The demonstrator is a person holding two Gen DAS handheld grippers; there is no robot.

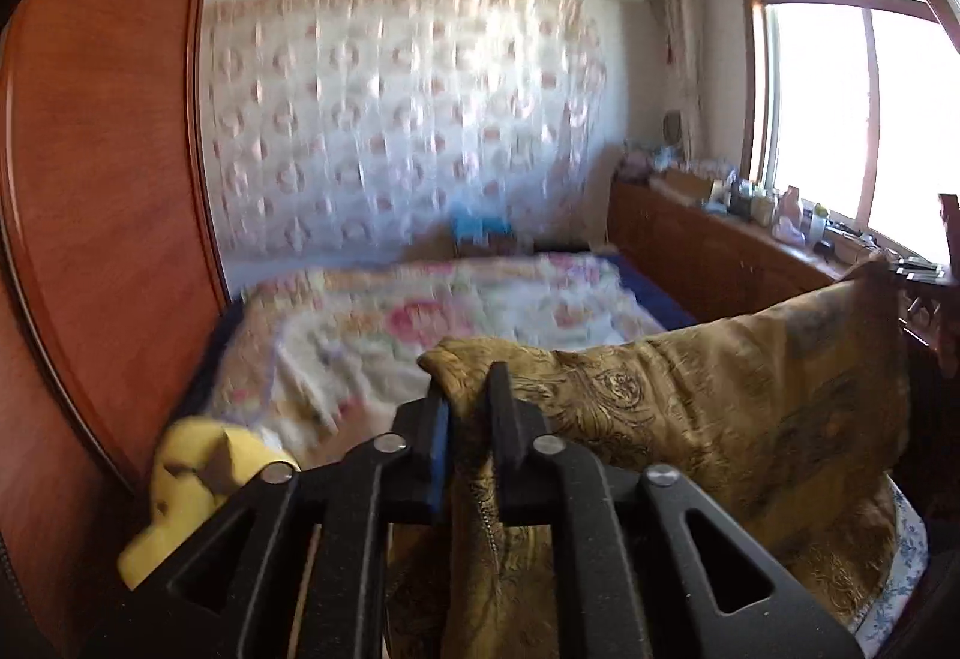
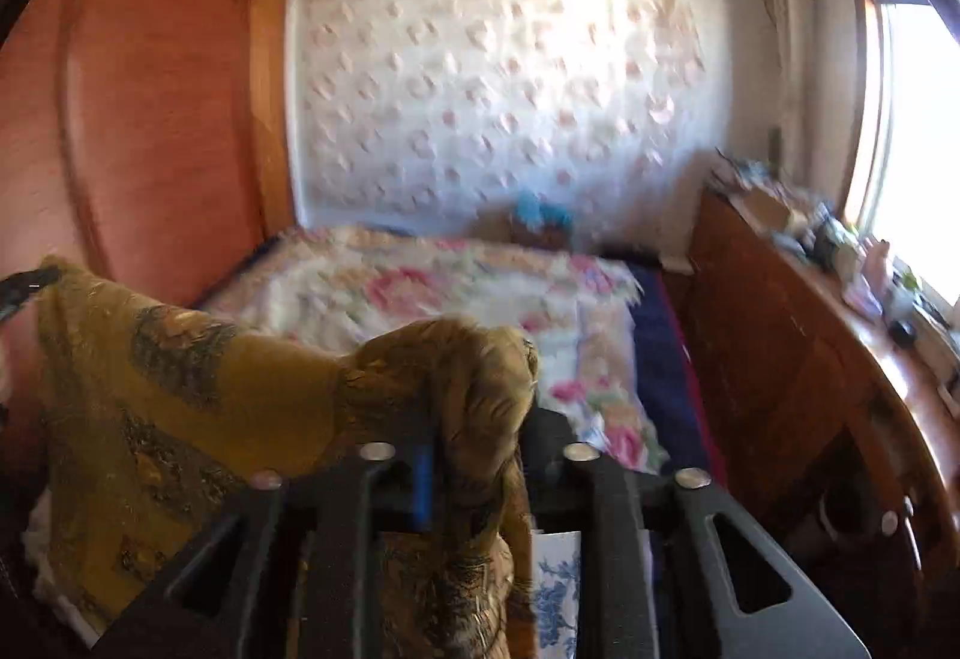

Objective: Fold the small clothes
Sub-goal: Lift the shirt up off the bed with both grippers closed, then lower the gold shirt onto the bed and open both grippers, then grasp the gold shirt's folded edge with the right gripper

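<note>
Gold-patterned fabric is hanging stretched between two handheld grippers above a bed. The left gripper [image 1: 467, 395] is clamping one top corner of the garment [image 1: 720, 407], its jaws closed on a bunched fold, and the cloth is running away to that gripper's right. The right gripper [image 2: 474, 407] is pinching the opposite corner, the garment [image 2: 180, 389] spreading off to its left, where the tip of the other tool is showing at the far edge. The held top edge is lying roughly level from one gripper to the other, with the rest draping below both. Ahead of and below the grippers, the floral bedspread [image 1: 420, 335] is lying flat; a yellow item [image 1: 198, 485] is resting below-left of the left gripper. Both tools appear equally near the cloth, so the coming fold likely depends on lowering that long edge onto the bed evenly.
</note>
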